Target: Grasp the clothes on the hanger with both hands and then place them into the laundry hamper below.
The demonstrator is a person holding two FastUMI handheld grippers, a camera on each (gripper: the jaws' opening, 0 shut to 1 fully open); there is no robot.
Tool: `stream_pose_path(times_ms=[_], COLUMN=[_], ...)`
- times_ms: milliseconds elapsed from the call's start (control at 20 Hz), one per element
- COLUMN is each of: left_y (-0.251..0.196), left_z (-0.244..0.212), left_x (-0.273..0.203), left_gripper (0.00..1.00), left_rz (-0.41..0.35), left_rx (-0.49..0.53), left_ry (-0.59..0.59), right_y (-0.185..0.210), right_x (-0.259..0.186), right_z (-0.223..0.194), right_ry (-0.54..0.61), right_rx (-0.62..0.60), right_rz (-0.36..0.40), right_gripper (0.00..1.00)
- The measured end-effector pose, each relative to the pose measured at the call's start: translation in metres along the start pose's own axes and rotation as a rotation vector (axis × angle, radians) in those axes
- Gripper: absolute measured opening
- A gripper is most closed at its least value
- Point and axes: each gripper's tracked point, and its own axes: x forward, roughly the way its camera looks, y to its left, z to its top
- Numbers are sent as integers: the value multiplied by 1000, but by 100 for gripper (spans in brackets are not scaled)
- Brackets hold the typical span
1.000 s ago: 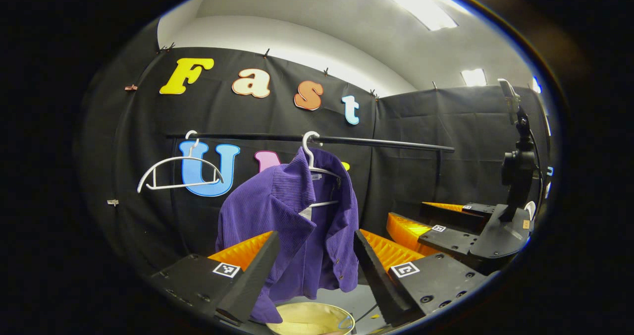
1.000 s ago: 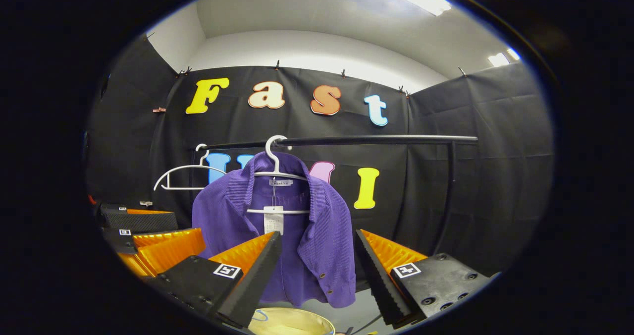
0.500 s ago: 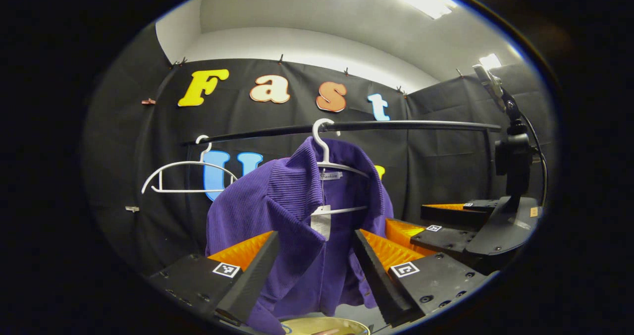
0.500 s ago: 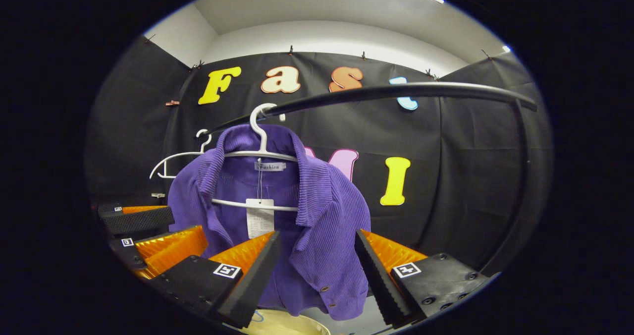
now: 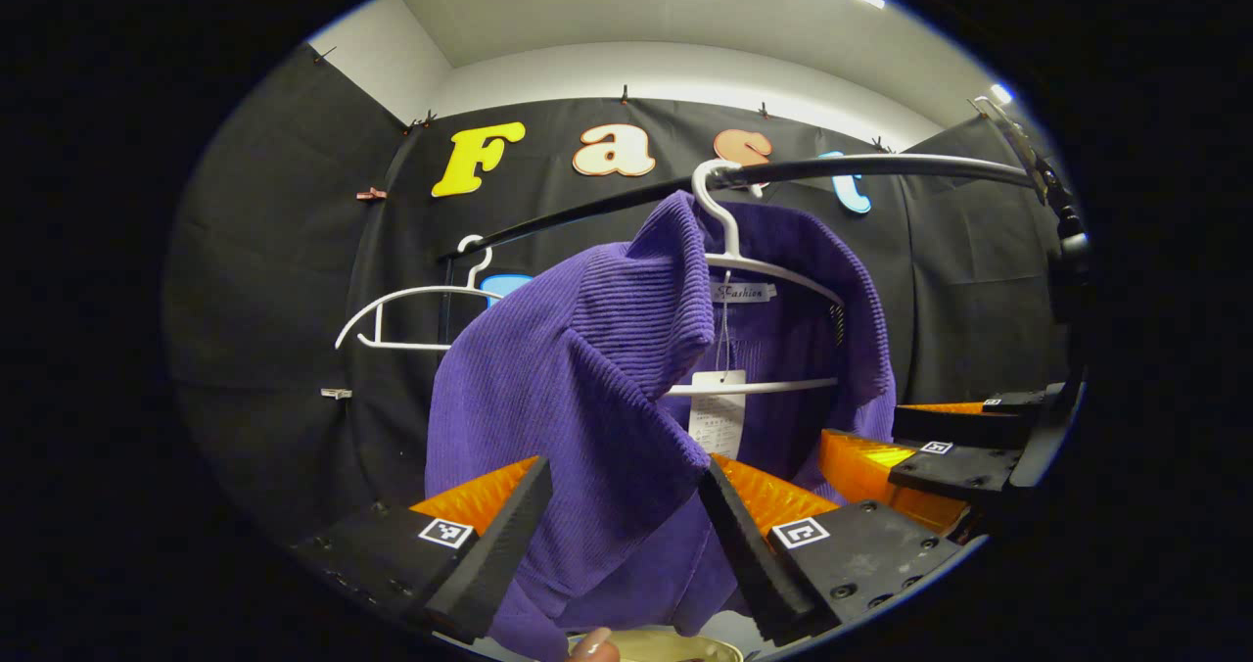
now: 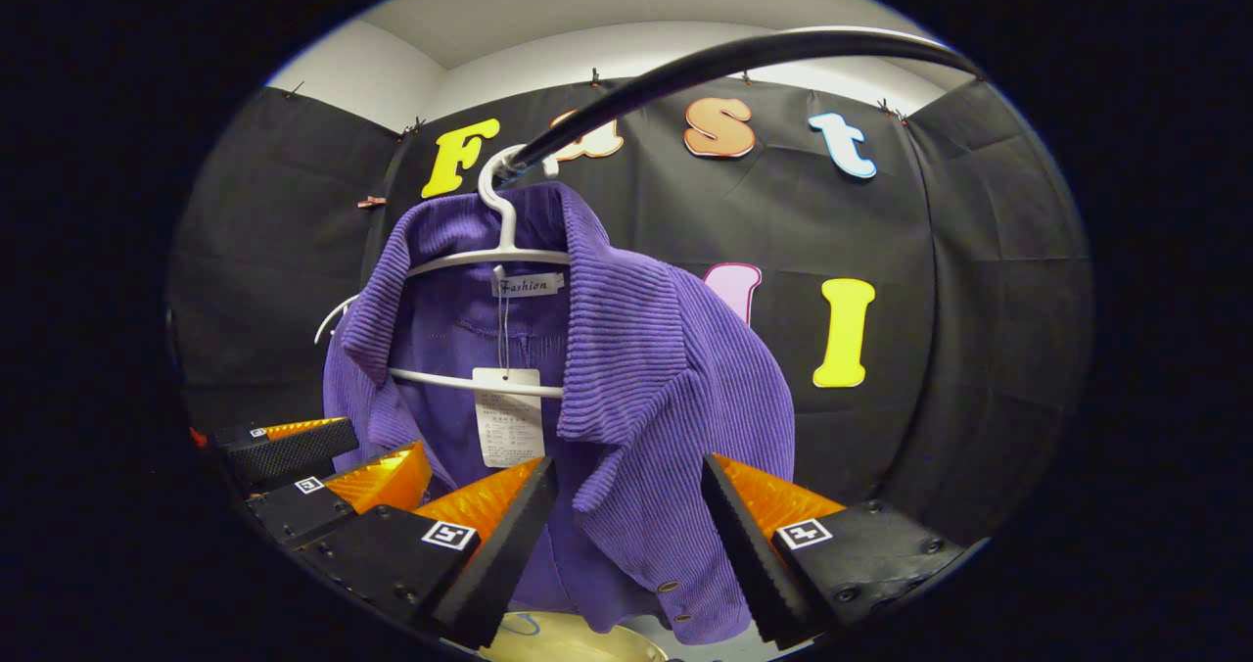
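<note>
A purple ribbed jacket (image 5: pixel 578 378) (image 6: pixel 636 368) hangs on a white hanger (image 5: pixel 724 241) (image 6: pixel 499 241) from a black rail (image 5: pixel 861 165) (image 6: pixel 705 60). My left gripper (image 5: pixel 625 481) stands open, its fingers on either side of the jacket's left front panel. My right gripper (image 6: pixel 626 481) is open too, around the jacket's right front panel. The right gripper (image 5: pixel 920 451) shows at the right in the left gripper view; the left gripper (image 6: pixel 323 471) shows at the lower left in the right gripper view. The pale hamper rim (image 5: pixel 675 647) (image 6: pixel 568 638) lies below.
An empty white hanger (image 5: pixel 411 305) hangs on the rail to the left of the jacket. A paper tag (image 6: pixel 509 427) dangles inside the collar. A fingertip (image 5: pixel 592 644) shows at the bottom of the left gripper view. Black cloth walls stand behind and at both sides.
Both grippers have moved in closer to the jacket and higher, so it looms larger and the rail sits higher in view. Both stay open.
</note>
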Motion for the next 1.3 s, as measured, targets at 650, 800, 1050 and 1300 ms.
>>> stream_pose_path(times_ms=[650, 800, 1050, 1300], left_y=[24, 53, 65, 64], left_z=[32, 28, 38, 47], left_x=[30, 33, 38, 48], left_gripper=[95, 95, 95, 59], left_rz=[164, 243, 264, 220], left_rx=[-89, -72, -48, -3], left_ry=[-88, -75, -117, -119], right_y=[-26, -32, -41, -52], right_x=[55, 60, 68, 83], right_z=[-5, -5, -7, -5], right_ry=[22, 15, 12, 1], right_rx=[41, 59, 20, 25], right_rz=[-46, -58, -79, -49], right_gripper=[95, 95, 87, 57])
